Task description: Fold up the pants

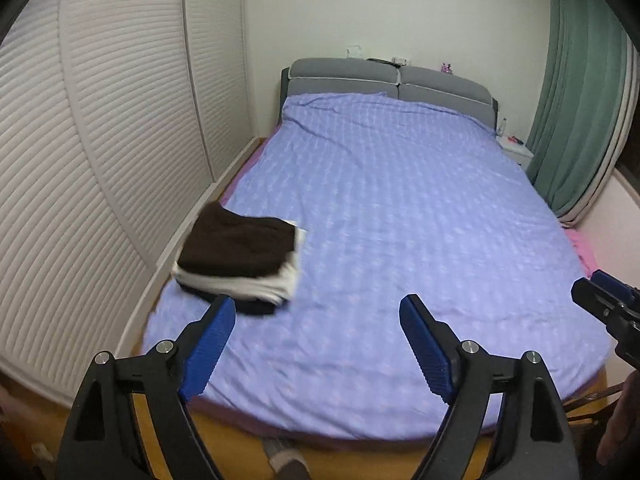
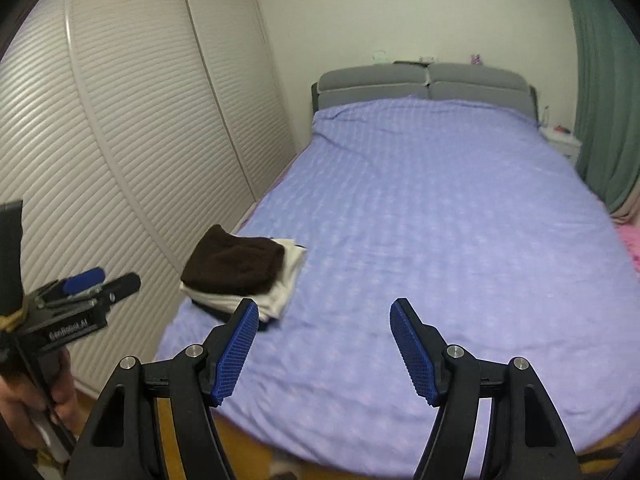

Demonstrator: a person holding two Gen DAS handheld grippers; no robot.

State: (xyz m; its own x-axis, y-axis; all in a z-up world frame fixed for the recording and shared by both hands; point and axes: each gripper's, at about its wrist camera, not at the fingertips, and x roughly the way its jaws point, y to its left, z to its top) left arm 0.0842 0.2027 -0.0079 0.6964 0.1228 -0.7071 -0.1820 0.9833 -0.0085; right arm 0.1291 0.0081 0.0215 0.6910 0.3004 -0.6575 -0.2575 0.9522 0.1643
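Note:
A stack of folded clothes lies at the bed's near left corner: dark brown pants (image 1: 240, 246) (image 2: 236, 258) on top, a white garment (image 1: 248, 284) (image 2: 276, 292) beneath, a black one at the bottom. My left gripper (image 1: 318, 308) is open and empty, held above the foot of the bed, just right of the stack. My right gripper (image 2: 322, 312) is open and empty, also above the foot of the bed. Each gripper shows from the side in the other's view, the right one (image 1: 600, 300) and the left one (image 2: 102, 284).
The bed (image 1: 400, 208) has a purple patterned cover and a grey headboard (image 1: 392, 80). White louvred wardrobe doors (image 1: 100, 140) run along the left. A green curtain (image 1: 576, 112) and a white nightstand (image 1: 516, 152) stand at the right. Pink fabric (image 1: 580, 244) lies by the bed's right edge.

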